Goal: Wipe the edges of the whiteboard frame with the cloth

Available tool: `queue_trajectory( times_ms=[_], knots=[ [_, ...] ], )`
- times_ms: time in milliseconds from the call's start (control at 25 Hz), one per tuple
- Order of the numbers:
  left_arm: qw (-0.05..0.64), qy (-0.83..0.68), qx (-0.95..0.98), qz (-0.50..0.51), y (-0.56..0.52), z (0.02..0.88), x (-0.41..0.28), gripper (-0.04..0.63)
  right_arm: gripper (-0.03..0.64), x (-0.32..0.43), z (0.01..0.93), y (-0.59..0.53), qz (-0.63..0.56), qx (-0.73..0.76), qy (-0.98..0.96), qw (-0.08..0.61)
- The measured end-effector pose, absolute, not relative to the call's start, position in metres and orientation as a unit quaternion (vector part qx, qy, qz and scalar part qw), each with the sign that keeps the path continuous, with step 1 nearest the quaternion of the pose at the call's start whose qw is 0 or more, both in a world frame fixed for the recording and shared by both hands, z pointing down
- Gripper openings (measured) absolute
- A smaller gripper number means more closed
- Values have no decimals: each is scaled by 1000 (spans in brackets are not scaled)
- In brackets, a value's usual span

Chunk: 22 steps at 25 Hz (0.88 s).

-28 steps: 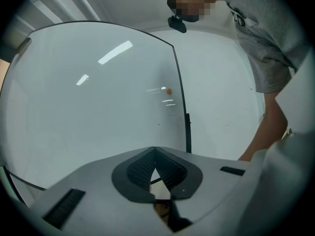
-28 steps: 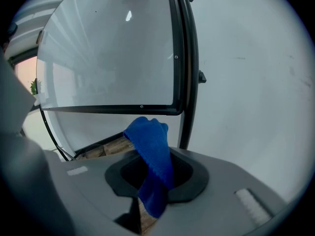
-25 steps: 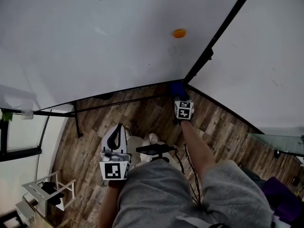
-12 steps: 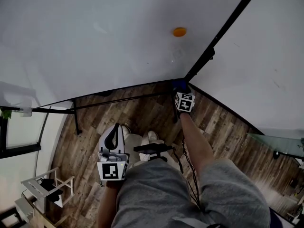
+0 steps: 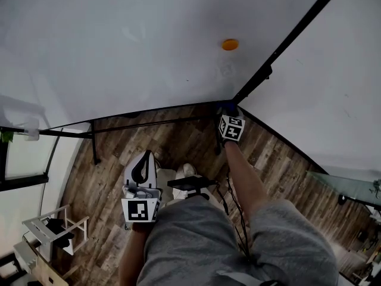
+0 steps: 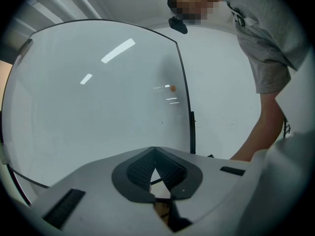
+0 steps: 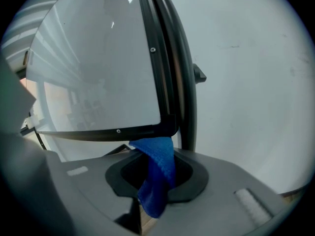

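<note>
The whiteboard (image 6: 98, 97) is smooth and glossy, showing bright reflections. Its frame (image 7: 98, 133) looks like black matt metal with small shiny screws. The cloth (image 7: 160, 163) is blue fabric with a rough, nubbly weave. The left gripper (image 6: 154, 152) is matt grey plastic, its pads (image 6: 139, 170) dark and finely ribbed. The floor (image 5: 178, 139) is matt, grainy wood planks.

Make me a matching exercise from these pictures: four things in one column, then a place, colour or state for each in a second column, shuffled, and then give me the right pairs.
Things:
1. cloth
2. left gripper
3. orange dot
4. whiteboard frame

Descriptions:
A. black
B. shut, with nothing between its jaws
C. on the white face of the board
D. blue, clamped in the right gripper

Pairs: 1-D, 2-B, 3-C, 4-A.
</note>
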<state>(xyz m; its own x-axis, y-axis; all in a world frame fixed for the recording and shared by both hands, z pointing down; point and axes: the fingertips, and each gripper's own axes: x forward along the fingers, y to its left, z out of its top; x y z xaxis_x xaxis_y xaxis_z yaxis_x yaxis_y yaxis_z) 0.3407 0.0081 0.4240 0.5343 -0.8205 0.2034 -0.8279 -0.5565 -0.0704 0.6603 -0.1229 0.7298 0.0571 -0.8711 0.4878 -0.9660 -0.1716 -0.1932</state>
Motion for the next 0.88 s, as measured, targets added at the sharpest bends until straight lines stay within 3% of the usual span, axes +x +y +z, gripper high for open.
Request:
queue_trajectory(
  times_ms=[880],
  knots=[
    [26,-475,873,113,-4,433,337,9,86,632,719,-127,214,686,-681,144]
  ],
)
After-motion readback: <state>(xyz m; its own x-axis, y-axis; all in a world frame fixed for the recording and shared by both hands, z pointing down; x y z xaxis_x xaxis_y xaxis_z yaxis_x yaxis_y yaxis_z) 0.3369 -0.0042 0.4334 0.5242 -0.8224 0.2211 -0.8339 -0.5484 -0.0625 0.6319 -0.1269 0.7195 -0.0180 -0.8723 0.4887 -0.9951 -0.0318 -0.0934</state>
